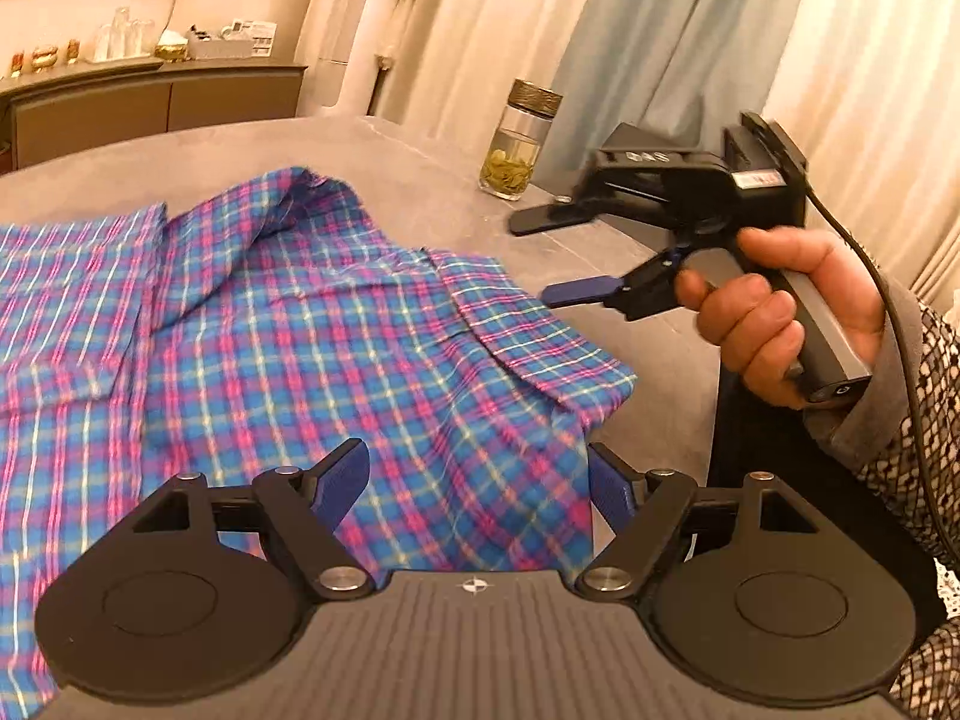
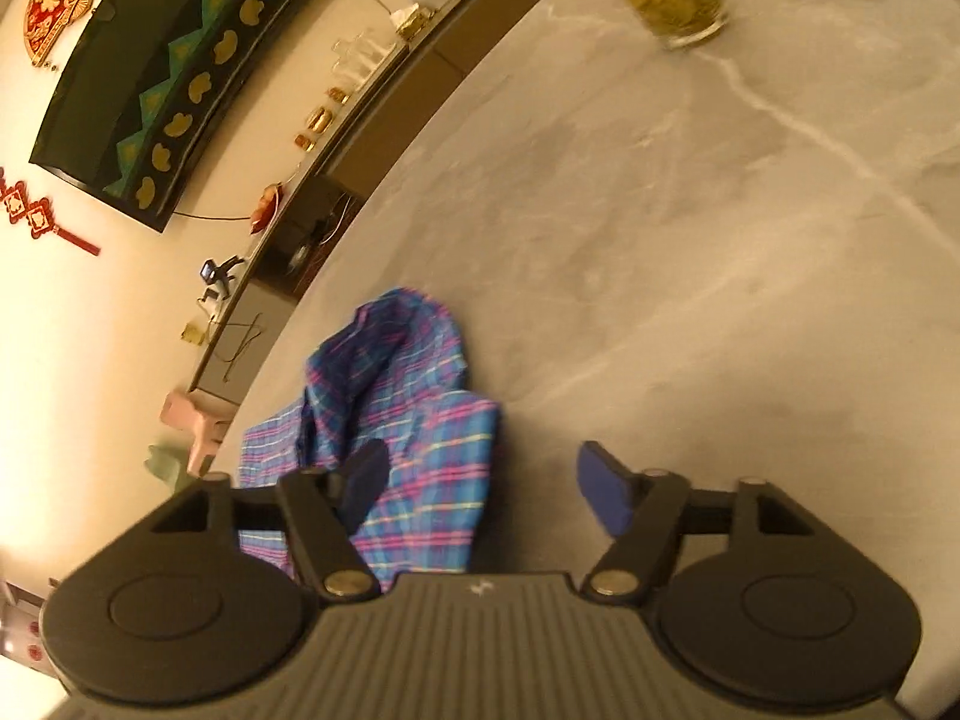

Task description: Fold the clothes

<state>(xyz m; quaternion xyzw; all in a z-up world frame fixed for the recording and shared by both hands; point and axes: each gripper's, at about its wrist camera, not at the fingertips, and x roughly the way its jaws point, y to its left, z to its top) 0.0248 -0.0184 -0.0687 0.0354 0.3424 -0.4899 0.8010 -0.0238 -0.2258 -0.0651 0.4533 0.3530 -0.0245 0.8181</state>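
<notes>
Left hand-held gripper (image 1: 474, 480): lower centre of left wrist view, blue pads (image 1: 345, 483) spread apart, plaid cloth between them but not pinched as far as visible. Right hand-held gripper (image 2: 486, 486): lower centre of right wrist view, fingers wide apart, nothing clamped; left pad over shirt edge, right pad over bare desk. Also seen in left wrist view at right of frame (image 1: 555, 258), rolled sideways, gripped by person's right hand (image 1: 780, 312), patterned sleeve (image 1: 912, 420) behind, black cable trailing down at right edge. Hovering above desk, just beside shirt's right edge, contact not clear.

Plaid shirt (image 1: 300, 330), blue with pink and yellow lines: spread rumpled across left and centre of left wrist view, collar bunched up at upper centre, lower part hanging toward the camera. In right wrist view, bunched at lower centre-left (image 2: 408, 408).

Grey marble-look desk (image 1: 420, 144) under all. Glass jar (image 1: 519, 141) with yellow-green contents, upright, upper right of centre, apart from shirt. Sideboard (image 1: 150, 102) with glassware, upper left. Curtains (image 1: 660, 30), upper right.
</notes>
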